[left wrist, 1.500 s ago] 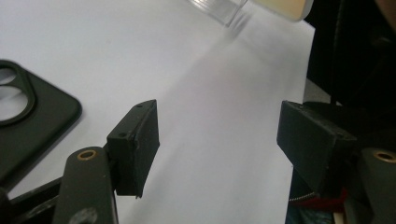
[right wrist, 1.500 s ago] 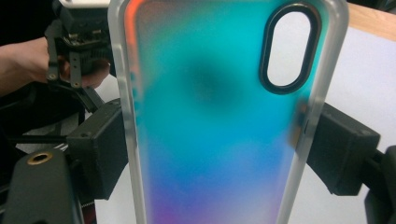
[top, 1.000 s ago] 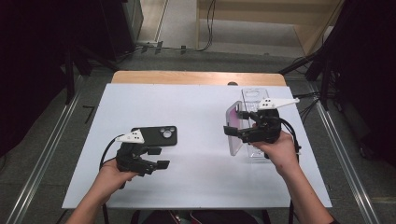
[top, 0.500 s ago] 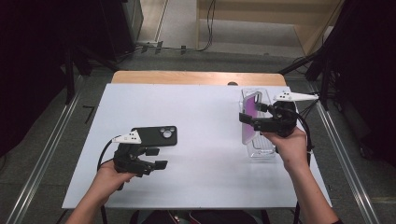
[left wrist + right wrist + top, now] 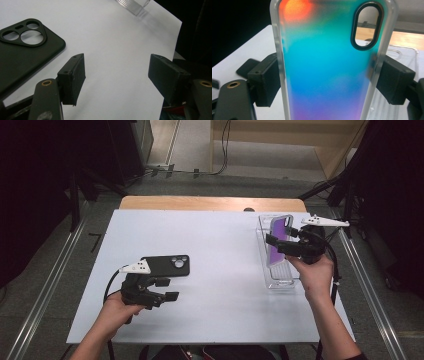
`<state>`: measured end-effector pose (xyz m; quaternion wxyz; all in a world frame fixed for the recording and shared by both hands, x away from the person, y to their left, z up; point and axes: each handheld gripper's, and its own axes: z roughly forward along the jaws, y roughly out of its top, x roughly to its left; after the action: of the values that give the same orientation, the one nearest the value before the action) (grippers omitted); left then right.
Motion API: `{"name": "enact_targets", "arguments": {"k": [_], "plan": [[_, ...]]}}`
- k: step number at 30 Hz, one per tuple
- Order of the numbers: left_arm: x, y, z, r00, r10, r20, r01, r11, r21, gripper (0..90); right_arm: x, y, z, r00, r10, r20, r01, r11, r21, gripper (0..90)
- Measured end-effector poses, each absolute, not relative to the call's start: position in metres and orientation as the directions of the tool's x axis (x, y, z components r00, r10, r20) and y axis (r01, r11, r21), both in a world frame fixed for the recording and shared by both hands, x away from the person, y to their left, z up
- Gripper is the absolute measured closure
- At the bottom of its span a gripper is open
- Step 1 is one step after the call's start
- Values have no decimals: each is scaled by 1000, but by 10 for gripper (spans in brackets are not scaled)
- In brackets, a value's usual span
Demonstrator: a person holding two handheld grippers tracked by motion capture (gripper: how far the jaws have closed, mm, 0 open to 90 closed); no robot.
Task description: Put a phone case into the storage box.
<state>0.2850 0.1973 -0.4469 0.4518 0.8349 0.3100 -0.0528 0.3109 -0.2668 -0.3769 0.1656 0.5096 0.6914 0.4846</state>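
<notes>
Two phone cases in play: the right gripper (image 5: 278,243) clamps the iridescent case (image 5: 329,65) upright across its width above the clear rack (image 5: 280,282), while the left gripper (image 5: 167,289), jaws wide and empty, sits just beside the black case (image 5: 167,265).

Left gripper (image 5: 167,289): held low at the near left, jaws pointing right, standing apart with nothing between them. Right gripper (image 5: 272,242): raised at the far right, jaws pointing left and clamped on the two long edges of a case (image 5: 329,65).

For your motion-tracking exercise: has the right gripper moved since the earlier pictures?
Yes. The right gripper, shut on the iridescent phone case, has shifted toward the table's far right corner, along the clear tray.
</notes>
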Motion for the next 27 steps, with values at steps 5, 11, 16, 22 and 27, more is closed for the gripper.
{"name": "enact_targets", "arguments": {"k": [5,11,16,22,27], "plan": [[284,196,-446,803,468,-370,565,-398,722,304,319,-269,-379,-358,902,243,510,-30,860,148],[284,196,-447,797,467,-382,575,-397,715,304,335,-272,-384,-289,931,221,496,-52,867,148],[284,197,-447,793,468,-390,580,-388,716,304,350,-276,-391,-243,942,231,491,-85,867,148],[285,197,-447,793,468,-390,581,-391,714,304,361,-273,-394,-210,961,180,467,-64,882,148],[285,197,-447,793,469,-389,581,-389,715,304,376,-272,-400,-166,970,179,456,-85,886,148]]}}
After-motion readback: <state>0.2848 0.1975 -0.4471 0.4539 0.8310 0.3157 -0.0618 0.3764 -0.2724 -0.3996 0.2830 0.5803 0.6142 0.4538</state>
